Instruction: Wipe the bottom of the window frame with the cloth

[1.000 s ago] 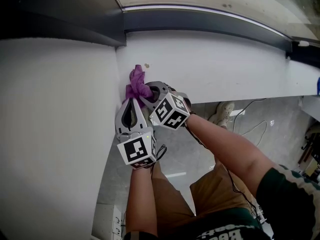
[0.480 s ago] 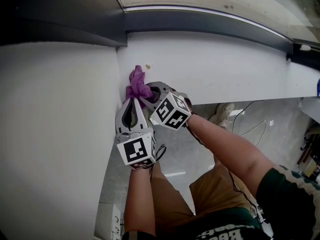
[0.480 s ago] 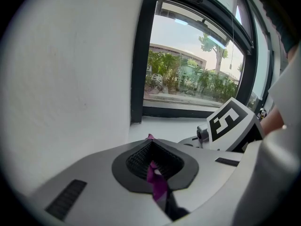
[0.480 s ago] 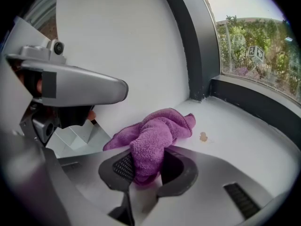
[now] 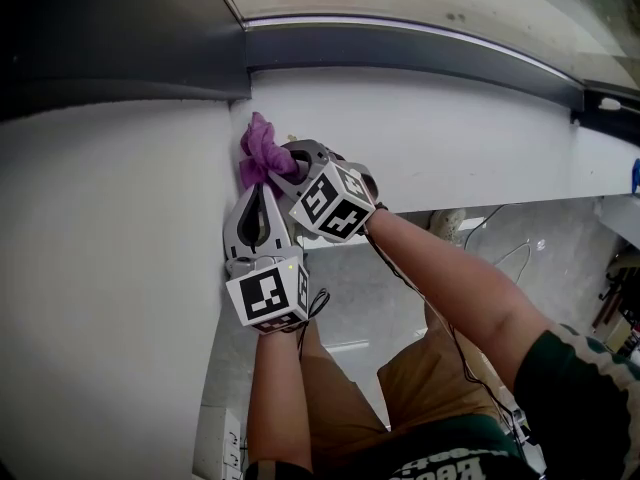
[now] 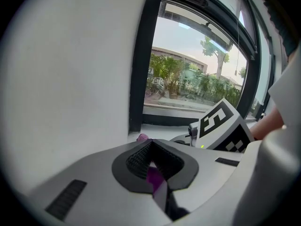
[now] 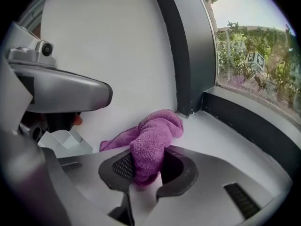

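- At far-left corner of white sill [image 5: 450,138]: bunched purple terry cloth [image 5: 258,151], just near of dark window-frame bottom rail [image 5: 420,48].
- Clamped on cloth: right gripper [image 5: 282,164]. Nearly closed on a purple sliver: left gripper [image 5: 258,193].
- Rail's long axis left–right; whole length lying rightward of cloth, so probably a rightward stroke.

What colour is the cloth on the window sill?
The cloth is purple, clearest in the right gripper view.

The cloth [image 5: 262,151] is bright purple on a white sill [image 5: 450,138], and the window frame [image 5: 400,48] beyond the cloth is dark grey. Beside the cloth, the left gripper [image 5: 262,190] and right gripper [image 5: 284,165] are pale grey with black pads. Their cubes carry black-and-white square markers.
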